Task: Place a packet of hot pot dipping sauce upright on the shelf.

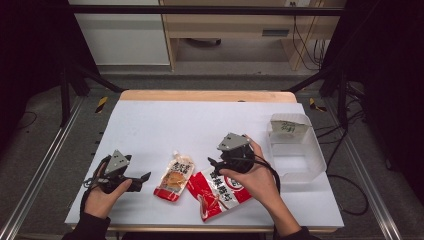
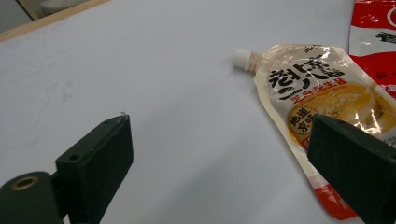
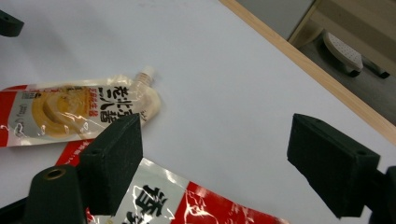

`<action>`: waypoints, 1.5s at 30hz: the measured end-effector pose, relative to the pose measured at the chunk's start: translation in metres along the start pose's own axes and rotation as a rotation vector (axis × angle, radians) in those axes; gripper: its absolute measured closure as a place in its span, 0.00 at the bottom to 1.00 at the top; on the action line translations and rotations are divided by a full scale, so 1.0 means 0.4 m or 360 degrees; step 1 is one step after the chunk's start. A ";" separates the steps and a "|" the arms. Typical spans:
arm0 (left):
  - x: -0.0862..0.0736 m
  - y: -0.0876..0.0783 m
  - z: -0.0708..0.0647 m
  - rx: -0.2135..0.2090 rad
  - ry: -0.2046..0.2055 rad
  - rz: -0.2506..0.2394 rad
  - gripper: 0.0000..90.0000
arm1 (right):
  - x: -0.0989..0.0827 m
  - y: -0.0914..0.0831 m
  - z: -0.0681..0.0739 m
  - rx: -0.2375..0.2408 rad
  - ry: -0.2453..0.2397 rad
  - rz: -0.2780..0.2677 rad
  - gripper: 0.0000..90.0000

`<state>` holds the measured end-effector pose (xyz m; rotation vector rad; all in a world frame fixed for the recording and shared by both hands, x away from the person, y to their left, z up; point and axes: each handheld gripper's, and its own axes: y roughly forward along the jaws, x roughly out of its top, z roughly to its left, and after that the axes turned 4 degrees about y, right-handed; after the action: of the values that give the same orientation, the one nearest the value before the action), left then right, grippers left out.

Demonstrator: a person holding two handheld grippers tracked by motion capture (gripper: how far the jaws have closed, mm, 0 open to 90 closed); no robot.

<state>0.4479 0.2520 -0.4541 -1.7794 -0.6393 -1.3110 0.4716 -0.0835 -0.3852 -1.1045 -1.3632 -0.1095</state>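
A spouted sauce pouch (image 1: 174,178) with a white cap lies flat on the white table top, near the front. Beside it on the right lies a red and white snack bag (image 1: 220,192). My left gripper (image 1: 144,178) hovers just left of the pouch, open, jaws pointing at it. In the left gripper view the pouch (image 2: 322,98) sits by the right jaw and the gripper (image 2: 219,135) holds nothing. My right gripper (image 1: 213,164) is open over the top edge of the snack bag (image 3: 187,205). Its own view (image 3: 215,135) shows the pouch (image 3: 70,112) beyond the left jaw.
A clear plastic bin (image 1: 297,147) with a paper label stands at the table's right side. The table's far wooden edge (image 1: 207,95) runs along the back. Black frame posts and cables flank the table. Bare white surface (image 1: 165,130) spreads behind the packets.
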 end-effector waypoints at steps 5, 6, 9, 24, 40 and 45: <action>0.001 -0.001 0.004 0.0012 0.0000 0.0000 0.08 | 0.012 0.029 0.022 0.0022 0.0004 0.0007 0.22; 0.001 -0.002 0.005 0.0014 -0.0002 -0.0002 0.08 | 0.013 0.035 0.026 0.0033 0.0007 0.0010 0.22; 0.002 -0.004 0.007 0.0024 0.0002 -0.0002 0.08 | 0.014 0.049 0.036 0.0051 0.0007 0.0014 0.24; 0.002 -0.003 0.009 0.0054 0.0019 0.0003 0.09 | 0.018 0.094 0.064 0.0118 0.0019 0.0107 0.37; 0.005 -0.006 0.010 0.0060 0.0019 -0.0012 0.11 | 0.034 0.179 0.106 0.0227 0.0021 0.0248 0.58; 0.005 -0.005 0.009 0.0053 0.0020 -0.0016 0.11 | 0.034 0.202 0.111 0.0243 0.0031 0.0304 0.61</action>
<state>0.4489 0.2561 -0.4520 -1.7422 -0.6603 -1.3098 0.4953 -0.0041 -0.4275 -1.0956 -1.2216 0.1210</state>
